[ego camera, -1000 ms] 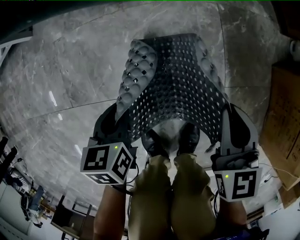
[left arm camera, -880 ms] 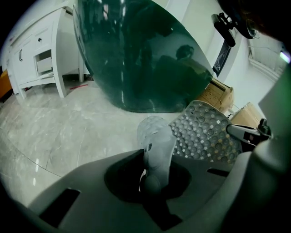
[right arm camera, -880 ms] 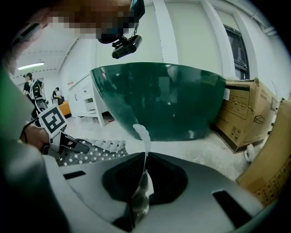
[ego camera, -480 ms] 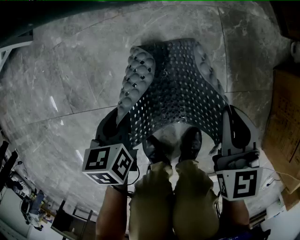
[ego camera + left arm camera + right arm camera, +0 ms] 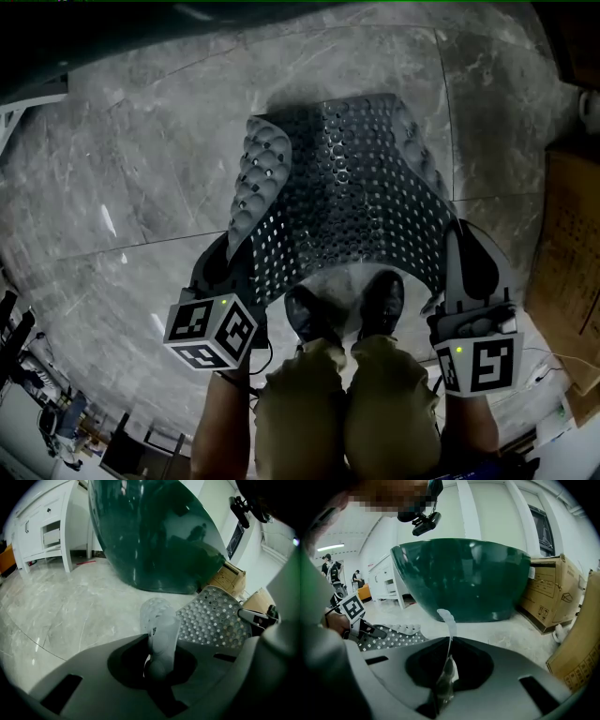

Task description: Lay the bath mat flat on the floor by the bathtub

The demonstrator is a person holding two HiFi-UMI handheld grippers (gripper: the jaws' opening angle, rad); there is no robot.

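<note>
Grey perforated bath mat [image 5: 352,183], near corners pinched by left gripper [image 5: 234,255] and right gripper [image 5: 461,246], stretches lengthwise toward twelve o'clock.

ahead: blocked by bathtub [image 5: 464,578] | right: hemmed by cardboard boxes [image 5: 548,595] | left: open floor [image 5: 112,187] up to white cabinet [image 5: 42,527] | near side: taken by person's shoes [image 5: 311,315]

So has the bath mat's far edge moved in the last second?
No, not noticeably: bath mat and floor seam slid down the head view together, so that edge keeps its place against the seam.
</note>
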